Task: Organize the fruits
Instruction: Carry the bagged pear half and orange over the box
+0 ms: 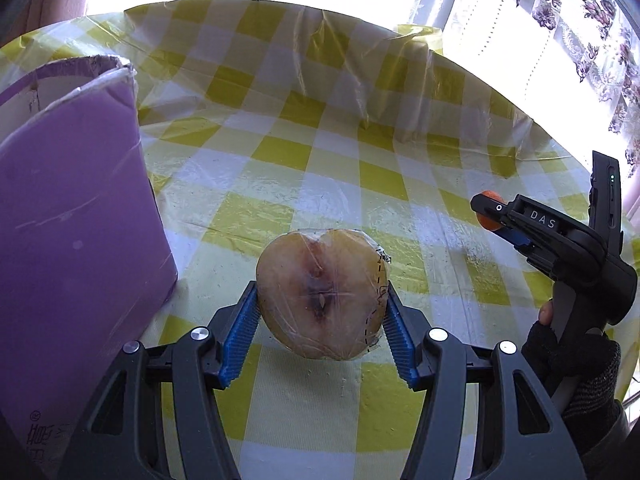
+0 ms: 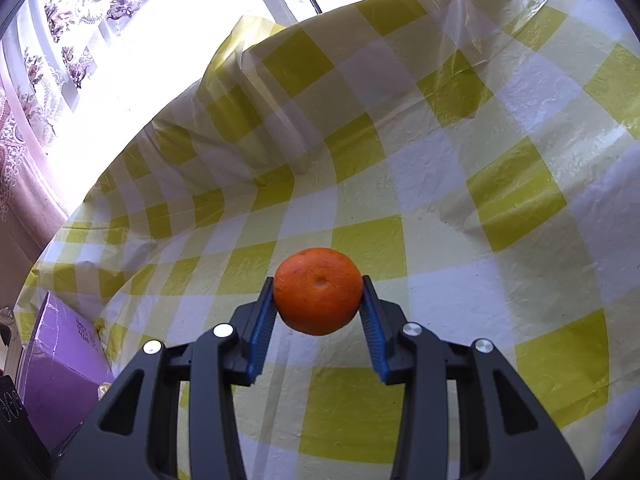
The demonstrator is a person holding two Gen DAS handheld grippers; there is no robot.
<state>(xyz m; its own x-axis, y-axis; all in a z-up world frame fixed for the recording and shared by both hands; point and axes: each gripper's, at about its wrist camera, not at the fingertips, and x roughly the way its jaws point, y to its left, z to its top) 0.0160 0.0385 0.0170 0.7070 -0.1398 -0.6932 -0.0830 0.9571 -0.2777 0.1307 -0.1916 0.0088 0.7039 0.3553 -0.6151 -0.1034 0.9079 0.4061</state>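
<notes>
The left gripper [image 1: 322, 322] is clamped on a wrapped half fruit [image 1: 322, 294], held above the checked tablecloth [image 1: 320, 152] just right of the purple box [image 1: 76, 216]; the right gripper [image 2: 318, 306] grips an orange [image 2: 318, 290], farther right of the box

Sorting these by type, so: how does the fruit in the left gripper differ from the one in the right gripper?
The cut fruit half is pale yellow with a browned core; the orange is bright orange. The half shows a flat cut face under plastic wrap; the orange is whole, round and unwrapped. Both are clamped between blue pads, in the left gripper and right gripper, above the checked tablecloth.
</notes>
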